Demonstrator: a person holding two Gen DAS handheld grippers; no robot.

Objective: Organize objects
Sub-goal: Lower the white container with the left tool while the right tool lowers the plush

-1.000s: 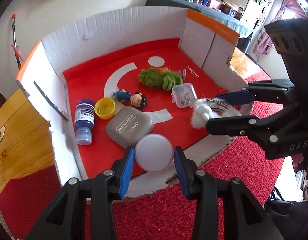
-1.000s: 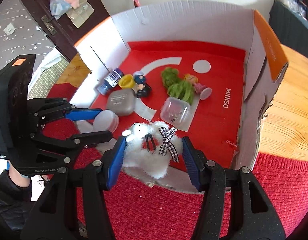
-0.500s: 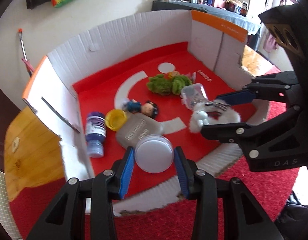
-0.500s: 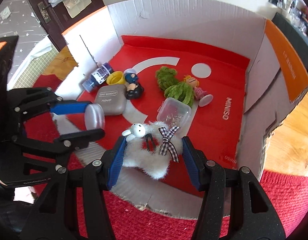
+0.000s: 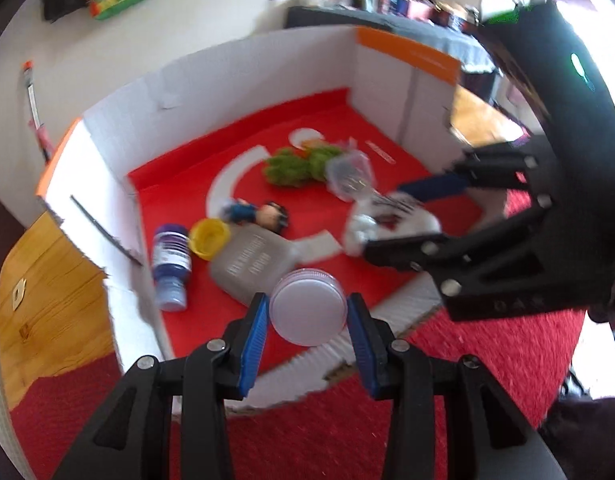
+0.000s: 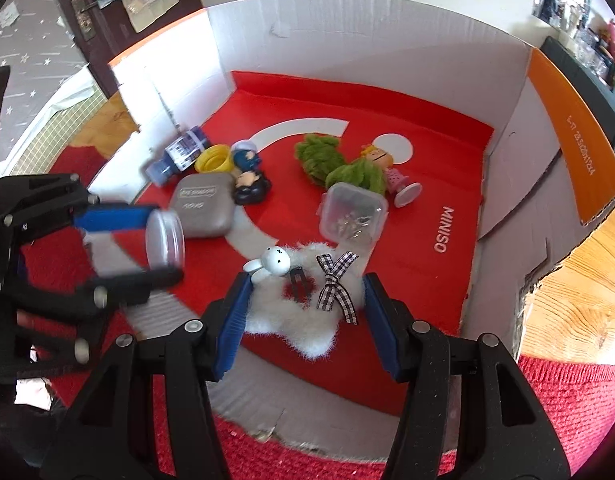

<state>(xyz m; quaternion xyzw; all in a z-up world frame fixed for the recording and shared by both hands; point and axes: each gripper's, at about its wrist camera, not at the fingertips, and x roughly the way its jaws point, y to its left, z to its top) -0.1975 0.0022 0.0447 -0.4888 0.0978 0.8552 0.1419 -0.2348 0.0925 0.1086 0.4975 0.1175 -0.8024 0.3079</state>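
Jaws of left gripper [image 5: 307, 314] clamp round jar [image 5: 307, 306], right gripper [image 6: 305, 304] fluffy toy [image 6: 295, 320], above box's [image 6: 347, 28] low front edge.

A round translucent jar [image 5: 308, 312] and a fluffy white plush [image 6: 303, 304] are each clamped above the box's near edge.

— What do the grippers look like?
— The left gripper [image 5: 308, 338] and right gripper [image 6: 304, 320] match: black angular linkage arms, silver screws at the joints, ribbed blue pads [image 6: 232, 326]. White lettering marks one body.
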